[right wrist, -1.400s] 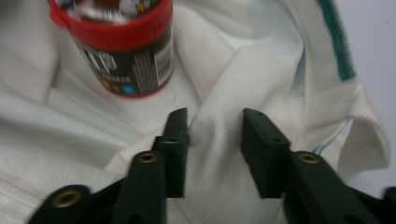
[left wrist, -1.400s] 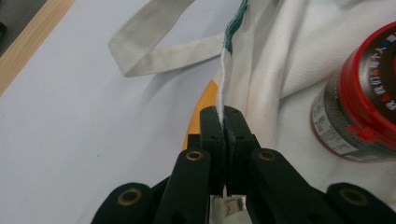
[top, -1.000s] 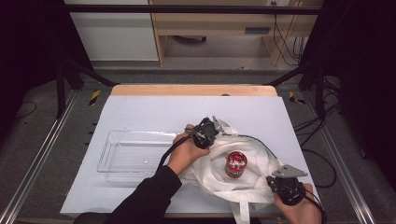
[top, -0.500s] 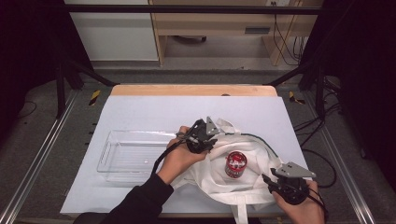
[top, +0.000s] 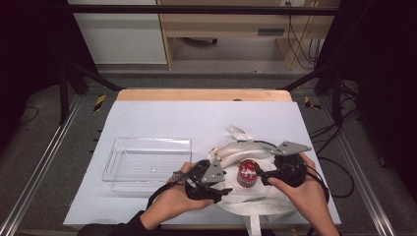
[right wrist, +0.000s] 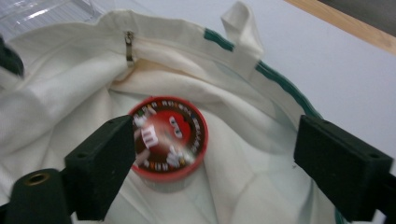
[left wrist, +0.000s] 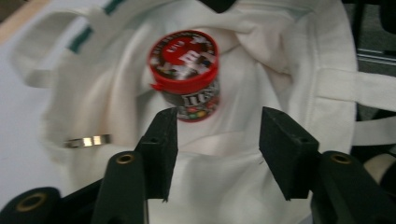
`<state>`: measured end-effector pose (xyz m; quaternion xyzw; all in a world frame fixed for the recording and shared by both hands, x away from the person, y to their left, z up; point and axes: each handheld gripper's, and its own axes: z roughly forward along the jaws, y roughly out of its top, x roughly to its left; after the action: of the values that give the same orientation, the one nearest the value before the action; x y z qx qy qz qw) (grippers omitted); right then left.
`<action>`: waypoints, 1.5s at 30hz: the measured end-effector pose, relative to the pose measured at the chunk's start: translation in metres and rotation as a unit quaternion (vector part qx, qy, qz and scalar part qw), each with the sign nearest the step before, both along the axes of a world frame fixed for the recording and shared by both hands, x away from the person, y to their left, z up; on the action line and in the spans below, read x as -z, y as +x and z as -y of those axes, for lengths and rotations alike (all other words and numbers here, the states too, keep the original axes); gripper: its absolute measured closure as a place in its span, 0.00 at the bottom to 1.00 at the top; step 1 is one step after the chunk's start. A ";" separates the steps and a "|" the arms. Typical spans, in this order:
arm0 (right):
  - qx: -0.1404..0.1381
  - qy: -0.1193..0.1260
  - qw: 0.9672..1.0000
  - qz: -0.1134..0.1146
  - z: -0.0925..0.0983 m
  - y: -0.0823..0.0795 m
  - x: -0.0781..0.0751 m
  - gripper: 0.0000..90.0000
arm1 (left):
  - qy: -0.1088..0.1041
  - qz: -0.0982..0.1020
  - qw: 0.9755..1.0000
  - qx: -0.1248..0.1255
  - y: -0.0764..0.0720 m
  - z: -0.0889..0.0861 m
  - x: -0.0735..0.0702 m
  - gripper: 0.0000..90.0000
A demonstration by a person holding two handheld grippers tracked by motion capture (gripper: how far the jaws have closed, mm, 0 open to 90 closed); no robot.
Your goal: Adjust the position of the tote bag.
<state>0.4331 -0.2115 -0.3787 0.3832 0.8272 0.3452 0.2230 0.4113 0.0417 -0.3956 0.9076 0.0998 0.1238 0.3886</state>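
Observation:
A white cloth tote bag (top: pixel 231 152) lies open on the table, and a red-lidded candy tub (top: pixel 247 173) stands inside it. My left gripper (top: pixel 227 191) is at the bag's near left edge and points right. In the left gripper view its jaws have just been opening; this gripper (left wrist: pixel 217 140) hovers open over the cloth, short of the tub (left wrist: pixel 187 74). My right gripper (top: pixel 260 173) comes in from the right, close to the tub. Its jaws have also just been opening; the gripper (right wrist: pixel 210 158) stands wide open above the tub (right wrist: pixel 168 137), not pressing on it.
A clear plastic tray (top: pixel 147 160) sits on the pale mat (top: pixel 196 118) left of the bag. The bag has a green-trimmed rim (right wrist: pixel 280 84), a zipper pull (right wrist: pixel 127 39) and loose handles (top: pixel 238 132). The table's wooden back edge (top: pixel 204 95) runs behind.
The left gripper moved from the bag's far rim to its near left edge. The right gripper rose from the bag's near right corner toward the tub. Both now have their jaws apart.

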 end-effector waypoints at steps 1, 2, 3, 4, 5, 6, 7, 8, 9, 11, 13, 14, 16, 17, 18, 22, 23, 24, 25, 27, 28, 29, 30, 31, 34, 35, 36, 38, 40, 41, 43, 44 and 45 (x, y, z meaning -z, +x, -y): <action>-0.002 0.002 1.000 -0.003 -0.003 0.002 -0.001 0.16 | 0.007 -0.007 1.000 0.010 -0.002 0.003 0.005 0.48; -0.009 0.001 1.000 0.000 -0.007 0.005 -0.002 0.18 | 0.010 -0.010 1.000 0.016 -0.003 0.005 0.008 0.46; -0.010 0.001 1.000 0.000 -0.008 0.007 -0.002 0.16 | 0.014 -0.012 1.000 0.019 -0.004 0.006 0.012 0.44; -0.008 0.003 1.000 -0.003 -0.010 0.009 -0.001 0.16 | 0.019 -0.015 0.999 0.022 -0.005 0.006 0.013 0.44; -0.009 0.004 1.000 -0.005 -0.011 0.009 0.000 0.16 | 0.023 -0.017 0.999 0.023 -0.005 0.006 0.016 0.46; -0.013 0.004 1.000 -0.005 -0.012 0.009 0.002 0.17 | 0.023 -0.021 0.999 0.022 -0.006 0.006 0.018 0.46; -0.012 0.001 1.000 -0.003 -0.012 0.008 0.003 0.17 | 0.027 -0.020 0.999 0.021 -0.007 0.005 0.020 0.49; -0.008 -0.001 1.000 -0.002 -0.012 0.008 0.005 0.18 | 0.034 -0.015 0.999 0.020 -0.008 0.004 0.022 0.59; -0.007 -0.003 1.000 -0.004 -0.012 0.007 0.006 0.18 | 0.038 -0.019 0.999 0.018 -0.008 0.004 0.024 0.63; -0.008 -0.003 1.000 -0.004 -0.012 0.008 0.008 0.20 | 0.044 -0.025 0.998 0.022 -0.009 0.002 0.029 0.75; -0.008 -0.006 1.000 -0.008 -0.013 0.008 0.011 0.20 | 0.047 -0.032 0.998 0.017 -0.012 0.001 0.035 0.82; -0.010 -0.006 1.000 -0.008 -0.013 0.009 0.012 0.20 | 0.052 -0.032 0.998 0.015 -0.014 0.000 0.036 0.87; -0.012 -0.008 1.000 -0.012 -0.013 0.009 0.015 0.20 | 0.062 -0.029 0.998 0.012 -0.018 0.001 0.041 0.90; -0.015 -0.006 1.000 -0.014 -0.013 0.009 0.017 0.20 | 0.069 -0.026 0.997 0.009 -0.019 0.001 0.043 0.92; -0.020 -0.006 1.000 -0.018 -0.014 0.009 0.019 0.20 | 0.075 -0.024 0.997 0.010 -0.021 0.000 0.046 0.93; -0.039 -0.008 0.999 -0.024 -0.020 0.008 0.027 0.18 | 0.068 -0.020 0.997 0.004 -0.026 -0.003 0.050 0.95; -0.044 -0.007 0.999 -0.025 -0.022 0.008 0.029 0.17 | 0.067 -0.018 0.998 0.001 -0.027 -0.003 0.052 0.94; -0.050 -0.006 0.998 -0.029 -0.024 0.008 0.031 0.16 | 0.068 -0.015 0.998 0.000 -0.027 -0.003 0.052 0.94; -0.050 -0.007 0.998 -0.039 -0.025 0.009 0.034 0.15 | 0.064 -0.018 0.998 -0.003 -0.027 -0.003 0.053 0.93; -0.049 -0.006 0.998 -0.046 -0.028 0.013 0.040 0.14 | 0.041 -0.033 0.999 -0.004 -0.026 -0.003 0.051 0.80; -0.050 -0.011 0.997 -0.054 -0.029 0.015 0.043 0.13 | 0.035 -0.032 0.999 -0.008 -0.026 -0.003 0.050 0.74; -0.051 -0.011 0.997 -0.058 -0.030 0.016 0.046 0.13 | 0.029 -0.031 0.999 -0.011 -0.026 -0.004 0.047 0.72; -0.052 -0.011 0.997 -0.065 -0.031 0.017 0.049 0.13 | 0.024 -0.034 0.999 -0.015 -0.026 -0.004 0.044 0.66; -0.053 -0.010 0.996 -0.070 -0.032 0.018 0.053 0.14 | 0.018 -0.036 0.999 -0.023 -0.026 -0.004 0.041 0.58; -0.051 -0.022 0.995 -0.078 -0.035 0.020 0.058 0.18 | 0.005 -0.028 0.999 -0.036 -0.025 -0.007 0.032 0.50; -0.053 -0.022 0.995 -0.082 -0.035 0.021 0.059 0.21 | -0.004 -0.025 0.999 -0.047 -0.024 -0.009 0.028 0.45; -0.052 -0.025 0.995 -0.083 -0.036 0.021 0.060 0.25 | -0.008 -0.024 0.998 -0.053 -0.022 -0.013 0.022 0.40; -0.051 -0.030 0.995 -0.076 -0.035 0.020 0.059 0.28 | -0.022 -0.025 0.997 -0.067 -0.019 -0.019 0.016 0.37; -0.049 -0.027 0.995 -0.084 -0.035 0.020 0.059 0.28 | -0.029 -0.021 0.995 -0.091 -0.013 -0.028 0.009 0.30; -0.047 -0.026 0.995 -0.084 -0.035 0.020 0.059 0.28 | -0.032 -0.022 0.994 -0.098 -0.011 -0.032 0.007 0.28; -0.048 -0.031 0.995 -0.085 -0.035 0.020 0.058 0.28 | -0.045 -0.028 0.992 -0.118 -0.005 -0.042 0.002 0.27; -0.050 -0.032 0.995 -0.086 -0.036 0.020 0.057 0.28 | -0.046 -0.027 0.991 -0.124 -0.003 -0.045 0.001 0.24; -0.051 -0.033 0.994 -0.086 -0.036 0.020 0.057 0.28 | -0.048 -0.023 0.990 -0.132 -0.001 -0.051 -0.002 0.23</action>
<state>0.4527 -0.1759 -0.4358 0.3607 0.8728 0.2946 0.1460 0.4108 0.0922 -0.3941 0.8695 0.2334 0.1485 0.4092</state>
